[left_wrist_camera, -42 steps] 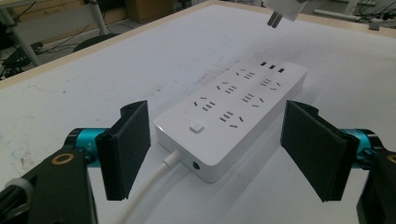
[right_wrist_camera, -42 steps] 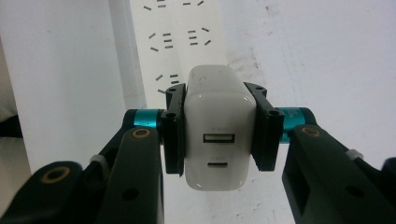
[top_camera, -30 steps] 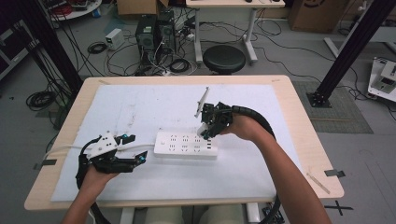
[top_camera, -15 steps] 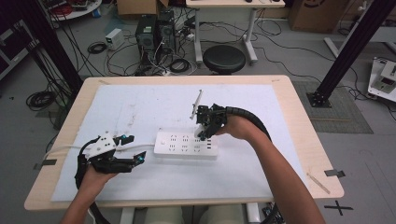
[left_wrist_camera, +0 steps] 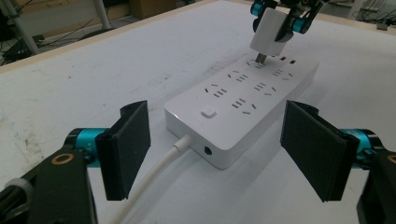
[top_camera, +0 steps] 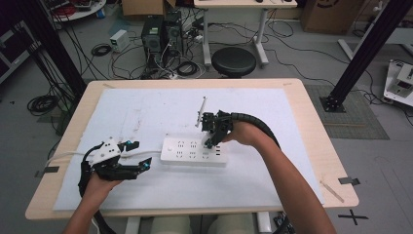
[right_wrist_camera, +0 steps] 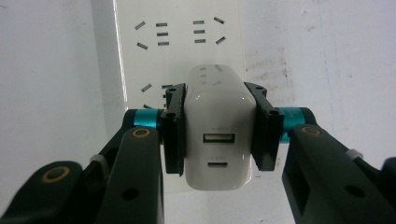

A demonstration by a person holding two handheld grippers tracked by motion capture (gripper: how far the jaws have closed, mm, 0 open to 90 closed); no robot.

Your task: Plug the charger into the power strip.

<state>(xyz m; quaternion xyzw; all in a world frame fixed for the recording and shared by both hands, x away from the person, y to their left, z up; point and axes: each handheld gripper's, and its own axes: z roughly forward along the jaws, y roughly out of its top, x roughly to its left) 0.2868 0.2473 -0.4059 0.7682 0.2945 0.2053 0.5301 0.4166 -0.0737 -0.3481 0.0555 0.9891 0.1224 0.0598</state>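
Observation:
A white power strip (top_camera: pixel 195 151) lies flat in the middle of the white mat, its cord (left_wrist_camera: pixel 154 175) running off toward my left hand. My right gripper (top_camera: pixel 211 139) points down over the strip's right part, shut on a white USB charger (right_wrist_camera: pixel 218 135) by its two sides. The charger (left_wrist_camera: pixel 268 31) hangs with its prongs right at a socket near the strip's (left_wrist_camera: pixel 243 105) far end; whether they are in, I cannot tell. My left gripper (top_camera: pixel 139 157) rests low beside the strip's left end. Its pads (left_wrist_camera: pixel 128 142) stand open, apart from the strip's switch end.
The white mat (top_camera: pixel 272 117) covers most of the wooden table (top_camera: pixel 316 131). On the floor beyond the far edge are a black stool (top_camera: pixel 234 61), computer cases (top_camera: pixel 160 34) and loose cables. A black frame post (top_camera: pixel 360 53) stands at the right.
My right gripper has sunk and shifted a little left with the charger, bringing it down onto the strip. The left gripper and the strip have stayed put.

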